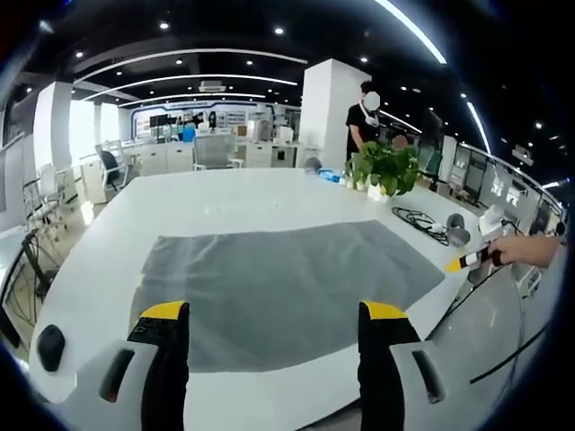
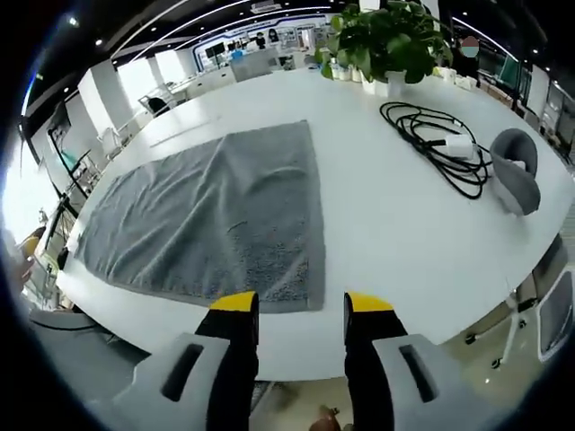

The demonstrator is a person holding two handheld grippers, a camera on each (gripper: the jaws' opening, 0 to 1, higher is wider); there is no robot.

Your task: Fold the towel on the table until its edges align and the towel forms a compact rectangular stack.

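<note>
Towel [image 1: 278, 287], grey and still unfolded, is lying spread flat in a single layer on the white table [image 1: 225, 202], taking up much of the near part of the tabletop. In the left gripper view the left tool [image 1: 274, 328] is hovering at the table's near edge, its two yellow-tipped black jaws standing wide apart and holding nothing; both tips are showing over the towel's near portion, but whether they are touching the cloth I cannot tell. At the right side of that view the right tool [image 1: 469, 260] is coming in, held by a person's hand [image 1: 530, 250], its yellow tip sitting just off the towel's right corner.

In the right gripper view the towel [image 2: 216, 215] is running away to the upper left, with one corner lying just beyond the right tool [image 2: 295, 314]. That tool's jaws are also parted, with bare table showing between them and nothing gripped. The left jaw tip is sitting right by the towel's near edge; the right one is over bare table.

Beyond the towel a potted green plant [image 2: 386, 36] is standing at the far side of the table. To the right a coiled black cable [image 2: 431, 135] is lying on the tabletop, well apart from the towel, and a grey rounded object [image 2: 517, 175] is resting near the table's rim beside the cable. In the left gripper view a person in dark clothing [image 1: 364, 126] is standing behind the plant [image 1: 386, 166], next to a white pillar [image 1: 328, 112].
</note>
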